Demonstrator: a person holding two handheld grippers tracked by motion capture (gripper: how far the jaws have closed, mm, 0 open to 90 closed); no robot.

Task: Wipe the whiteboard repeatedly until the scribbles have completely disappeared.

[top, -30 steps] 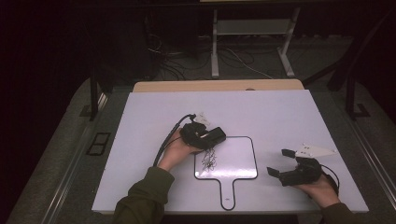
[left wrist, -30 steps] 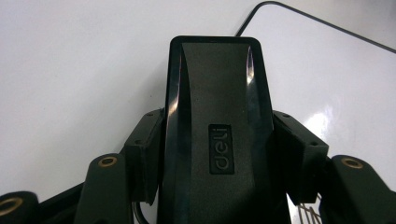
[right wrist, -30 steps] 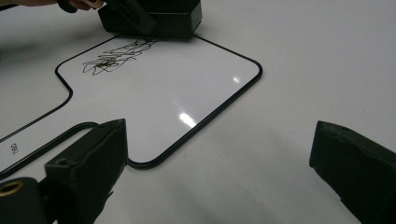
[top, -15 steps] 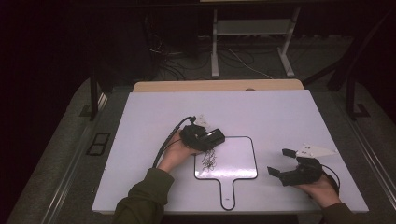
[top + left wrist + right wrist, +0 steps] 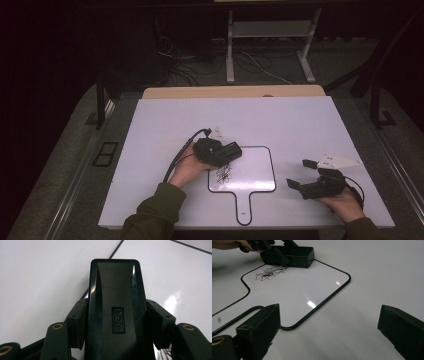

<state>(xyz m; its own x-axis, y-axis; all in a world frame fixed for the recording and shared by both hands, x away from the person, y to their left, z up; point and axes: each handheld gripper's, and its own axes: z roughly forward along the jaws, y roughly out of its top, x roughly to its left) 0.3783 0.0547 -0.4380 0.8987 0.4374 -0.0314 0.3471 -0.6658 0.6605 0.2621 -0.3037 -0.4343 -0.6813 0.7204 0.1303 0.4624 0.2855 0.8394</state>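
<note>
White table carries a small handled whiteboard lying flat near the front edge, black-rimmed, handle toward the person. Left gripper sits at the board's upper-left corner, jaws clamped on the flanks of a black eraser; the left gripper view looks straight down its back, both pads hard against its sides, nothing loose. The eraser rests on or just off the board surface at that corner; contact can't be confirmed from these views. A black scribble lies just below it, inside the rim, apparently intact. Compared with the 2 earlier high-view frames, the left hand has crept only slightly, the eraser has edged a little along the top of the board, and the scribble looks about the same size, so little or no ink has gone yet. Right gripper has not shifted at all: it is parked on the table just right of the board, jaws wide apart, holding nothing, pointed at the board's right edge. Read: wiping step is staged, not really underway. Next stroke probably needs to drop toward the person, across the scribble, with downward pressure. Risk: the board is unrestrained and could slide under the eraser; the idle right gripper is placed well to pin the rim or handle if so.
</note>
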